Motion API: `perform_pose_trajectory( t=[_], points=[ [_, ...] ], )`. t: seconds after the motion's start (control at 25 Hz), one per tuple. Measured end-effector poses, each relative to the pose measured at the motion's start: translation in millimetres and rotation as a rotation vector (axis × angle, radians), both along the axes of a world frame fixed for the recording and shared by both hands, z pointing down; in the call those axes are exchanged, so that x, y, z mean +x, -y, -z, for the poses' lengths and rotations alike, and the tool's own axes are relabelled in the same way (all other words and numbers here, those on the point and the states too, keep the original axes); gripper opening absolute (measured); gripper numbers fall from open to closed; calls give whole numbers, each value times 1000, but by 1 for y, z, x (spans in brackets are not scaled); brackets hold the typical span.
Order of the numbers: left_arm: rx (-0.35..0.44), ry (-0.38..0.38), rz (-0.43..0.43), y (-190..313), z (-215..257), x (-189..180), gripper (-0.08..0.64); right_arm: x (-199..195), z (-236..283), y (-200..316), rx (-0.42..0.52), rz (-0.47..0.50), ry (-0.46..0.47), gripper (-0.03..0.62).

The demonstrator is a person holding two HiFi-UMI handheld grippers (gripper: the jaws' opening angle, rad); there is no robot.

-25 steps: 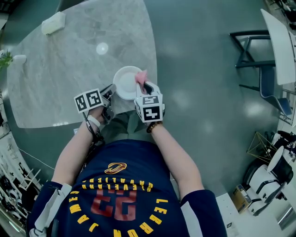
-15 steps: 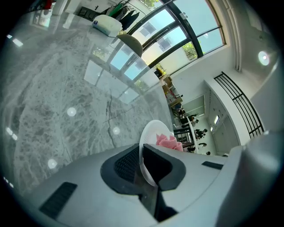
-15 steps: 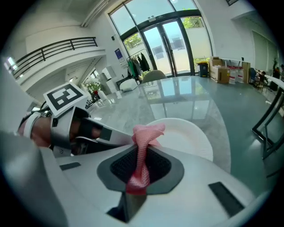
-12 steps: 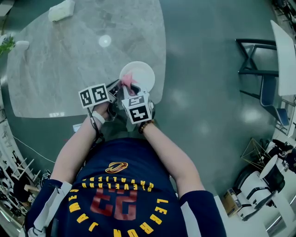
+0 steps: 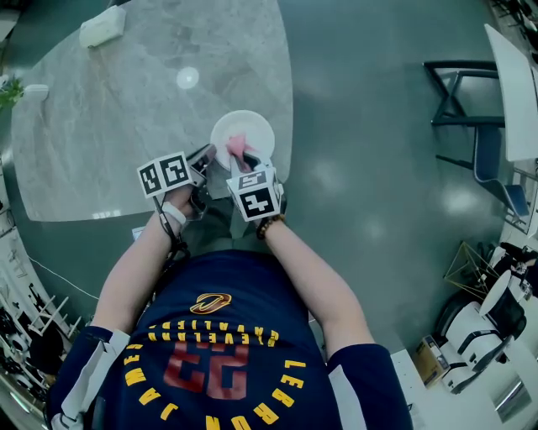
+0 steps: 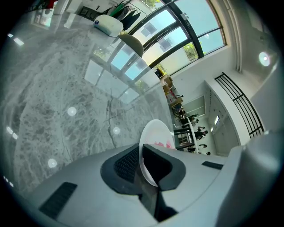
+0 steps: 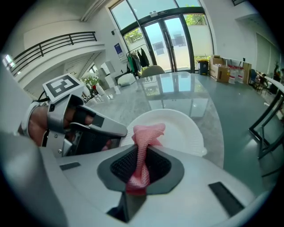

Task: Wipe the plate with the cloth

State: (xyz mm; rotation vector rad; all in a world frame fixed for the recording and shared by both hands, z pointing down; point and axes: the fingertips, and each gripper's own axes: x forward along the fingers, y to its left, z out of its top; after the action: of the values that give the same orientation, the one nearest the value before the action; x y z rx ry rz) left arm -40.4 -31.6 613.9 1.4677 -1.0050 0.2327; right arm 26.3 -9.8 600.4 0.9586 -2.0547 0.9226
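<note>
A white plate (image 5: 250,129) hangs over the near edge of the marble table (image 5: 126,109). My left gripper (image 5: 207,159) is shut on the plate's rim (image 6: 151,173) at its left side. The right gripper (image 5: 244,161) is shut on a pink mesh cloth (image 7: 143,146), whose bunched end (image 5: 236,144) rests on the plate's face (image 7: 182,128). In the left gripper view the plate (image 6: 156,142) stands edge-on between the jaws, with a bit of pink cloth (image 6: 163,144) behind it.
A white box (image 5: 102,26) lies at the table's far left corner, a small white item (image 5: 35,89) at the left edge. A dark chair frame (image 5: 471,109) stands on the floor to the right. Robot gear (image 5: 483,327) sits at lower right.
The right gripper carried the cloth from the plate's right rim leftward onto its face, then toward its middle. The left gripper kept its hold on the rim.
</note>
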Motion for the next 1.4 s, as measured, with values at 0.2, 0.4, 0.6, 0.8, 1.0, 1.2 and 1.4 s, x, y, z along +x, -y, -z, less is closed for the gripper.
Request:
perform_pose_trajectory(
  t=[0.2,0.4,0.6,0.8,1.0,1.2,1.4],
  points=[
    [1,8,-10,-1,1,-1,32,36,0,4,6,-95,-17,41],
    [-7,7,-3,1,-1,6,32,72,1,14,22,-169,-28,40],
    [-7,12,-11,0,0,7,32,84,5,15,30,-196,-38,40],
    [-6,19,-8,1,2,8,32,81,13,16,57,-208,-13,41],
    [-1,20,-6,1,2,10,32,57,24,12,71,-174,31,41],
    [-2,15,12,-1,1,8,32,16,26,6,65,-92,58,41],
    [-5,13,9,-3,0,10,32,-17,19,-10,32,10,62,40]
  ],
)
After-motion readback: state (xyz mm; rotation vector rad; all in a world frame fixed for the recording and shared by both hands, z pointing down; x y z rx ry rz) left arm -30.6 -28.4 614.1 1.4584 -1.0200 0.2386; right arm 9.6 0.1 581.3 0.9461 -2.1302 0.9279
